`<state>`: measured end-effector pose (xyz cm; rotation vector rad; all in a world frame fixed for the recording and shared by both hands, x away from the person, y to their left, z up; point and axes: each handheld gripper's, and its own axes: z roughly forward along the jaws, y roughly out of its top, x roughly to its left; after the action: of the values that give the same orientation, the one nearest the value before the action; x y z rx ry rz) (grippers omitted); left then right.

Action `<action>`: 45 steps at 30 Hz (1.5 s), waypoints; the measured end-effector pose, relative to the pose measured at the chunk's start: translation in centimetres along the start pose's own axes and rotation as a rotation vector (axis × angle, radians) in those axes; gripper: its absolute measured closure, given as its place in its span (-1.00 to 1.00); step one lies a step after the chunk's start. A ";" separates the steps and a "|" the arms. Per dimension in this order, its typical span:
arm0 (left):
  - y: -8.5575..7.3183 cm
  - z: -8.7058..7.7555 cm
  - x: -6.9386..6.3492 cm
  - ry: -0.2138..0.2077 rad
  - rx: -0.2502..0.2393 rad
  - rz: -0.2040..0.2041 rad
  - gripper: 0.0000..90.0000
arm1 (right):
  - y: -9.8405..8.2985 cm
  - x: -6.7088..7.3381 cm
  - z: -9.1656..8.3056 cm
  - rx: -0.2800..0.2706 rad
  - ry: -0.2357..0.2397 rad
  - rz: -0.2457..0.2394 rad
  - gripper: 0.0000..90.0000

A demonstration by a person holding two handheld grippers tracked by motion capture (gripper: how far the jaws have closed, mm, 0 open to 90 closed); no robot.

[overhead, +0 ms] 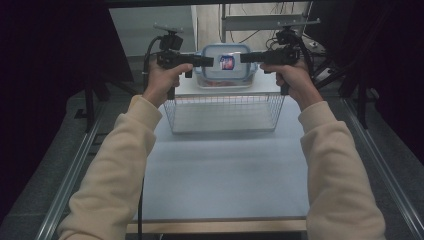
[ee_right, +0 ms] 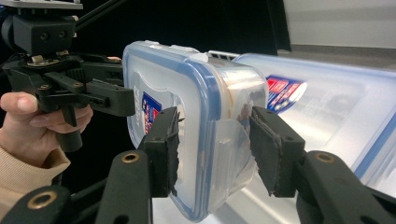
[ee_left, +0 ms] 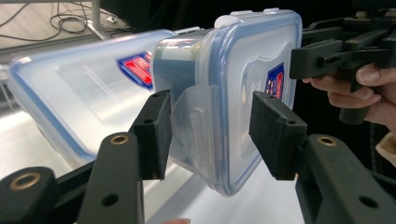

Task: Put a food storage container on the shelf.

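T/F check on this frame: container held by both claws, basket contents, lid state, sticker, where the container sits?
1. Both claws grip the lidded plastic container, the left claw at one end and the right claw at the other. True.
2. The wire basket holds the container. False: the basket looks empty, and the container is up between the claws beyond it.
3. The lid is off. False: the blue-rimmed lid sits on the container.
4. The lid carries a red and blue sticker. True.
5. The left claw's pads bracket a side latch flap. True.
6. The container rests flat on the table. False: it is held tipped on edge, lid facing the person.
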<state>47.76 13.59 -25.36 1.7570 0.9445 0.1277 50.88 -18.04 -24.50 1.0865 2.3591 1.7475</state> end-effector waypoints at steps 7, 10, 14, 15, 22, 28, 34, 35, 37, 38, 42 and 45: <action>1.5 1.1 2.3 -0.004 0.005 -0.041 0.12 | 2.2 -1.9 1.6 0.028 0.000 0.029 0.18; 1.9 1.6 3.0 -0.001 0.013 -0.056 0.12 | 2.6 -3.0 2.3 0.039 0.010 0.050 0.18; 2.2 2.4 3.9 -0.006 0.011 -0.072 0.12 | 3.0 -4.0 2.8 0.045 0.007 0.070 0.18; 2.2 2.5 4.2 -0.017 0.006 -0.082 0.12 | 3.1 -4.2 2.9 0.047 0.006 0.075 0.18; 2.2 3.1 4.9 -0.026 -0.018 -0.150 0.09 | 3.2 -5.4 3.4 0.016 0.010 0.144 0.15; 2.1 3.9 5.5 -0.035 -0.019 -0.222 -0.04 | 3.0 -5.9 4.0 0.004 -0.013 0.208 0.07; 2.1 5.0 6.0 -0.049 -0.024 -0.263 -0.25 | 2.7 -6.3 4.4 -0.015 -0.039 0.253 0.00; 2.0 5.1 6.1 -0.052 -0.027 -0.264 -0.28 | 2.6 -6.3 4.4 -0.016 -0.048 0.256 0.00; 2.0 5.2 6.2 -0.058 -0.033 -0.258 -0.30 | 2.5 -6.5 4.4 -0.026 -0.049 0.265 0.00; 2.0 5.3 6.2 -0.058 -0.033 -0.255 -0.32 | 2.5 -6.5 4.3 -0.027 -0.052 0.267 0.00; 1.9 5.1 6.3 -0.042 -0.043 -0.254 -0.45 | 2.3 -6.4 4.1 -0.045 -0.074 0.255 -0.05; 2.0 4.4 6.0 -0.053 -0.064 -0.236 -0.49 | 2.1 -6.2 3.4 -0.074 -0.086 0.238 -0.09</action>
<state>55.17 13.95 -27.59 1.5704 1.0891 -0.0403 58.04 -18.17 -26.37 1.4503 2.1733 1.7988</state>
